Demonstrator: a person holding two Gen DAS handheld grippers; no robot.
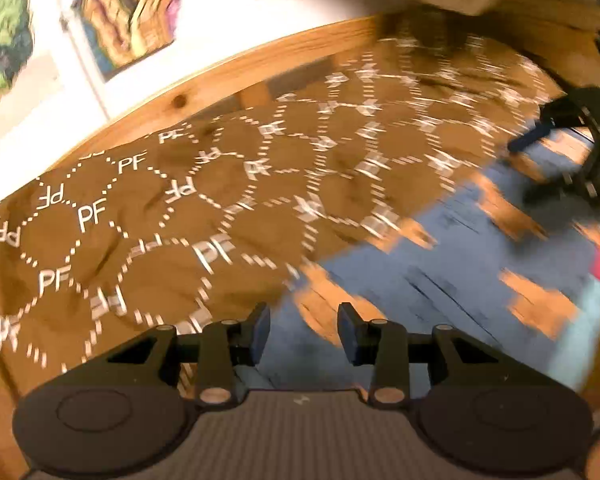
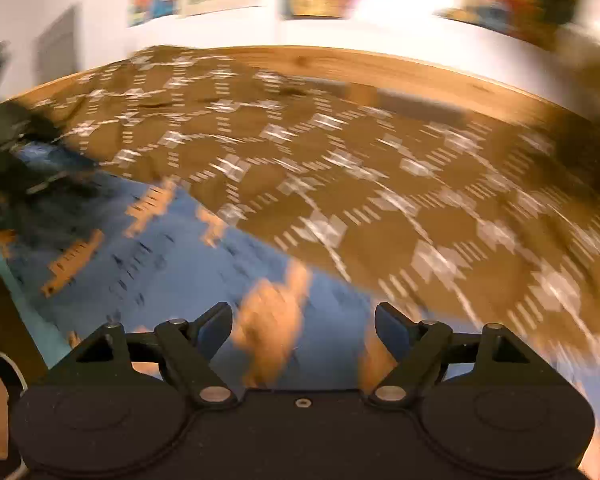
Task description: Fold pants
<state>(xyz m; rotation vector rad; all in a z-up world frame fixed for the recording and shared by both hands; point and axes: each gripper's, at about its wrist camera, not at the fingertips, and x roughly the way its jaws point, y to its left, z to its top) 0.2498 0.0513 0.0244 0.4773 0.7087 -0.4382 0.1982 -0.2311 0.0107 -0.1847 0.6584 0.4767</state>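
Judging by its slack, rumpled lie, the brown fabric pants printed with white dashed hexagons and "PF" letters will handle as something light, soft and limp: they will sag and drape from wherever they are pinched, and a single layer could slip free of a shallow bite. The safest hold looks to be at the cloth's near edge, one grip toward each end, so the fold can be carried over evenly; which edge is waistband and which is hem cannot be told through the blur.

The pants spread across the middle of the left wrist view, from the lower left up to the upper right, shallow creases breaking the pattern. In the right wrist view the same pants fill the centre and right.

They lie partly on a blue cloth with orange patches, which shows bare at lower right of the left view and lower left of the right view. Beyond runs a pale wooden rim, then a white wall with colourful posters.

Both tools hover empty above the blue cloth: the left gripper has its fingers parted, and the right gripper stands wider apart, touching nothing.
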